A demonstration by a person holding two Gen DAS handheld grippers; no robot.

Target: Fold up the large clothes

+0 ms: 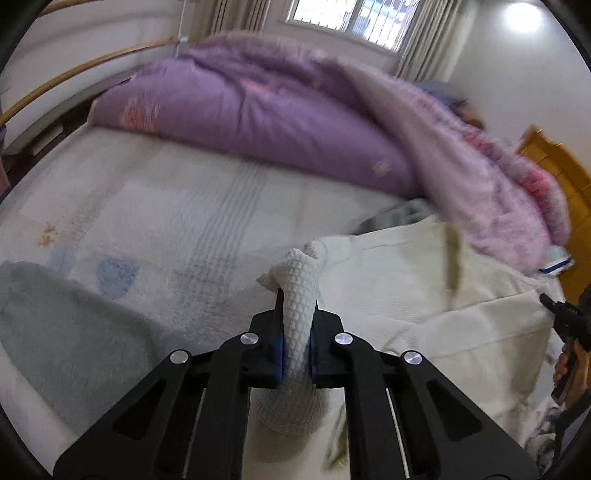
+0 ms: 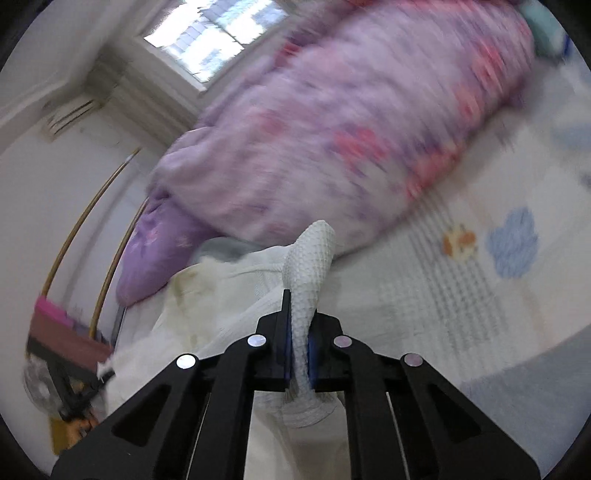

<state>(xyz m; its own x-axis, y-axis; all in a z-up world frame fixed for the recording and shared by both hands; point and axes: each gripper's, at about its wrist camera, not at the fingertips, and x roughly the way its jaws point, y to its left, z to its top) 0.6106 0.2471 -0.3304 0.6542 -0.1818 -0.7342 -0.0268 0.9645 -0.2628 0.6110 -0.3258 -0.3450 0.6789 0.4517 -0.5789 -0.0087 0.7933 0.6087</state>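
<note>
A cream-white waffle-knit garment (image 1: 424, 291) lies spread over the white bed sheet (image 1: 155, 206), stretching to the right in the left wrist view. My left gripper (image 1: 297, 306) is shut on a bunched edge of it, which sticks out past the fingertips. In the right wrist view the same garment (image 2: 221, 295) hangs to the left and below. My right gripper (image 2: 298, 310) is shut on another bunched edge of it. The right gripper also shows at the far right of the left wrist view (image 1: 565, 321), held in a hand.
A purple quilt (image 1: 258, 110) and a pink-lilac fleece blanket (image 2: 351, 129) are piled along the far side of the bed. A grey cloth (image 1: 66, 332) lies at the near left. A window (image 1: 354, 18) is behind. A wooden door (image 1: 561, 177) stands to the right.
</note>
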